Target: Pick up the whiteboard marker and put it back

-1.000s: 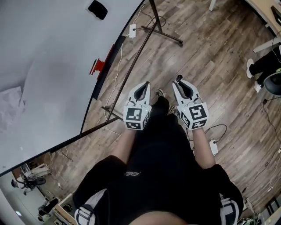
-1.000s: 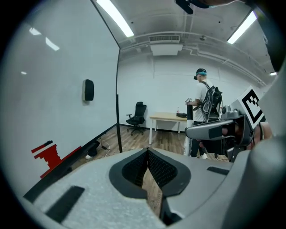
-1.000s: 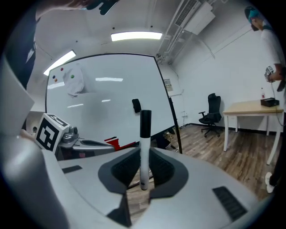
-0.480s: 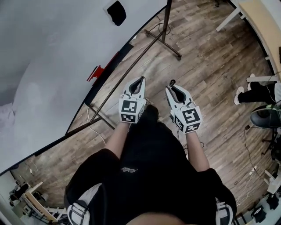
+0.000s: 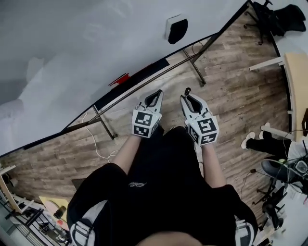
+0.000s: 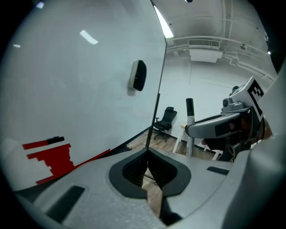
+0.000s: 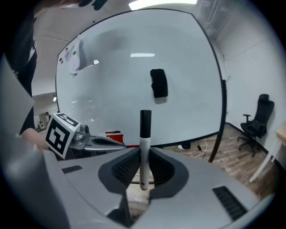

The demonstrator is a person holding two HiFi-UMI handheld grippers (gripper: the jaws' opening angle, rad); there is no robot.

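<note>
The whiteboard marker [image 7: 145, 154], white-bodied with a black cap, stands upright between the jaws of my right gripper [image 7: 144, 166], which is shut on its barrel. Its cap [image 5: 188, 90] pokes above that gripper [image 5: 189, 98] in the head view. The marker [image 6: 190, 120] also shows in the left gripper view, held in the right gripper [image 6: 217, 126]. My left gripper [image 5: 157, 93] is alongside, shut and holding nothing [image 6: 148, 156]. Ahead stands the whiteboard [image 7: 129, 76] with a black eraser [image 7: 158, 83] on it and a red shape [image 5: 119, 79] near its lower edge.
The board's metal stand legs [image 5: 197, 72] rest on the wood floor, with a white cable [image 5: 102, 148] beneath. A black office chair [image 5: 270, 14] is at the far right, a light desk [image 5: 294, 81] to the right, and another person's shoes [image 5: 254, 138] are close by.
The view has swung so the whiteboard now spans the top of the head view. Both grippers have moved along with it, side by side, the marker still in the right one.
</note>
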